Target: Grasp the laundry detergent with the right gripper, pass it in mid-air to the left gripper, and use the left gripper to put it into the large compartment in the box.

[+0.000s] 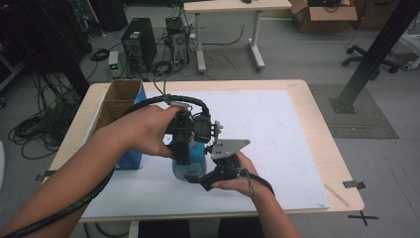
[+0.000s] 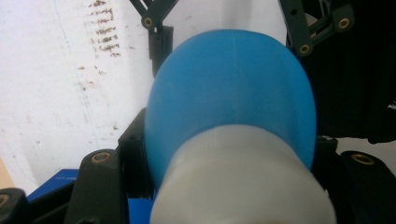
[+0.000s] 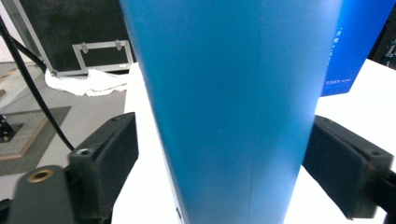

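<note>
A blue bottle with a white cap stands on the white mat near the table's front. My left gripper comes down on it from above and is shut on the capped top. My right gripper reaches in low from the right, its jaws on either side of the bottle's blue body. A strip of white mat shows between the left pad and the bottle, and the right pad sits close beside it, so this gripper is open. The bottle's base is hidden.
An open cardboard box with a blue side stands at the table's left edge, close behind the left hand. The white mat covers most of the wooden table. Computer towers and cables lie on the floor beyond.
</note>
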The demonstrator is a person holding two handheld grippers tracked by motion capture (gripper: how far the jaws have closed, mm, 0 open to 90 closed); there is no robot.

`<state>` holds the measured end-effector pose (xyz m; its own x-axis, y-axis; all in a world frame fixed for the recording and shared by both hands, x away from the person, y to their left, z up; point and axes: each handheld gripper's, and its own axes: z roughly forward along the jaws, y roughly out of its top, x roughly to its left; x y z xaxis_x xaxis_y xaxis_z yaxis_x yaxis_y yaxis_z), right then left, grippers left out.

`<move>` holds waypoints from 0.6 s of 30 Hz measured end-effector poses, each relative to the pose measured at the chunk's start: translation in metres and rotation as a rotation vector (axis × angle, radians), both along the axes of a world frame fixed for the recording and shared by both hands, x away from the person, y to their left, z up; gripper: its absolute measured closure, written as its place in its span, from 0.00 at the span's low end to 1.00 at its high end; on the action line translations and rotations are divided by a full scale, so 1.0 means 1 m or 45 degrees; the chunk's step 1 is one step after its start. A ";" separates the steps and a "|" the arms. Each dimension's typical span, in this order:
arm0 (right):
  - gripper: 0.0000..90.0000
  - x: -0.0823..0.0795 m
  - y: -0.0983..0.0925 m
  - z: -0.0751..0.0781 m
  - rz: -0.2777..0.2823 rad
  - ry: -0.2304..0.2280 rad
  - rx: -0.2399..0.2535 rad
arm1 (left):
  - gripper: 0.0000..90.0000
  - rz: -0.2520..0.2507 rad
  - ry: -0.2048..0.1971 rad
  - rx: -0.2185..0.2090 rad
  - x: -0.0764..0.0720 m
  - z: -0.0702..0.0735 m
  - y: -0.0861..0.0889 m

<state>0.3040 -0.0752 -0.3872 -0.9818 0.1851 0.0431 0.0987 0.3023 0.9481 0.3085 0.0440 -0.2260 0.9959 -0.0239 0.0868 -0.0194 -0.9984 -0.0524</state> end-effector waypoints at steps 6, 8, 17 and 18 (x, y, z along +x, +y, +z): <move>0.06 0.000 -0.003 0.000 0.002 0.011 0.013 | 0.42 0.015 0.003 0.006 0.002 0.001 0.001; 0.04 0.000 -0.005 0.002 0.002 0.012 0.016 | 0.42 0.024 -0.002 0.001 0.002 0.002 0.002; 0.00 0.002 -0.018 0.012 -0.011 0.011 0.038 | 0.42 0.055 -0.006 -0.015 0.003 0.006 0.005; 0.00 0.002 -0.020 0.013 -0.014 0.007 0.038 | 0.42 0.068 -0.001 -0.018 0.004 0.007 0.005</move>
